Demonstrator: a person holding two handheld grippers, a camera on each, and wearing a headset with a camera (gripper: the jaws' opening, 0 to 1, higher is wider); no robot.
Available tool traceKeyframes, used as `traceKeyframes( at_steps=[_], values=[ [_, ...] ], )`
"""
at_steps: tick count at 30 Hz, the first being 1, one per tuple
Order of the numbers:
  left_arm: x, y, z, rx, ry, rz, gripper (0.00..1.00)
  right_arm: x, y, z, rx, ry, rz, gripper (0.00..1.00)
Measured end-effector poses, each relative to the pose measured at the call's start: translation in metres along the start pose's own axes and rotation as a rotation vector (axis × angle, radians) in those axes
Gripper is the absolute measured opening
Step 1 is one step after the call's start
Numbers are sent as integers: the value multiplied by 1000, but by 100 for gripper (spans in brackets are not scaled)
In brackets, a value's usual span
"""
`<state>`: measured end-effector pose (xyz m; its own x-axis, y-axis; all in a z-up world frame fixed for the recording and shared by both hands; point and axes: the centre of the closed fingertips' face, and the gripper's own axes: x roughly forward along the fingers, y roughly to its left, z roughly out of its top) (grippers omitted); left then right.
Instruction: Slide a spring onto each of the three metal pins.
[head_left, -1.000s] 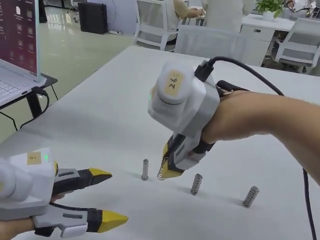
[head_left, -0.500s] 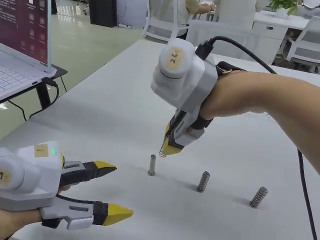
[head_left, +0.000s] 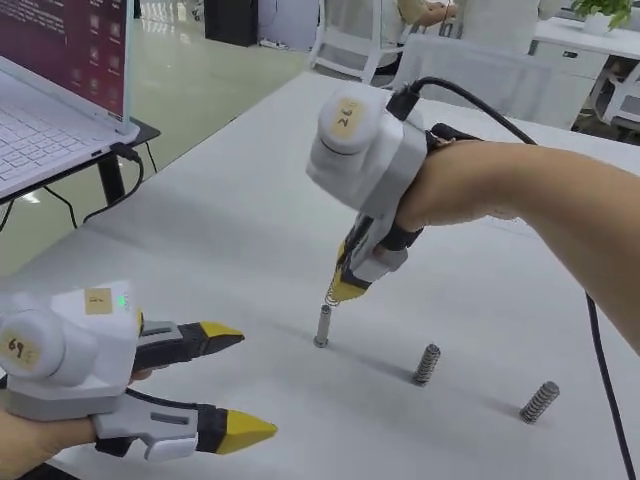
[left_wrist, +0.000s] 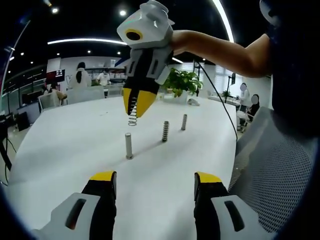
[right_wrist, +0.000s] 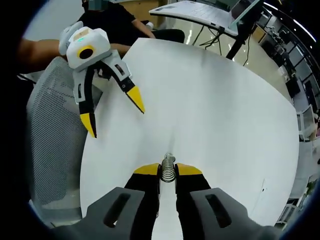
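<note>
Two of three done: middle pin (head_left: 427, 364) and lower-right pin (head_left: 539, 401) carry springs, while centre-frame bare pin (head_left: 322, 325) waits, right gripper (head_left: 335, 293) clamped on last spring (right_wrist: 168, 167) just above it; left gripper (head_left: 255, 383) lower left, agape, empty.

Right gripper (head_left: 346, 290) tipped down, left gripper (head_left: 252, 383) low.
Right jaws pinch a spring (right_wrist: 168, 170), forearm stretched in from the right; left jaws spread wide, pointing level.
</note>
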<state>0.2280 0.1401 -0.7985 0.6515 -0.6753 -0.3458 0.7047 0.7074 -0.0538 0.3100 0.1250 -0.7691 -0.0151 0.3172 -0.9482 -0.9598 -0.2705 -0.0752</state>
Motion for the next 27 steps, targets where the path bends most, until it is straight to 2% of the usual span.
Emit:
traceKeyframes(
  at_steps=[23, 27],
  values=[
    [-1, 2, 0, -5, 0, 5, 57, 20, -6, -5, 26, 27, 31, 9],
    [-2, 4, -1, -6, 0, 5, 56, 30, -11, -5, 30, 41, 40, 9]
  ],
)
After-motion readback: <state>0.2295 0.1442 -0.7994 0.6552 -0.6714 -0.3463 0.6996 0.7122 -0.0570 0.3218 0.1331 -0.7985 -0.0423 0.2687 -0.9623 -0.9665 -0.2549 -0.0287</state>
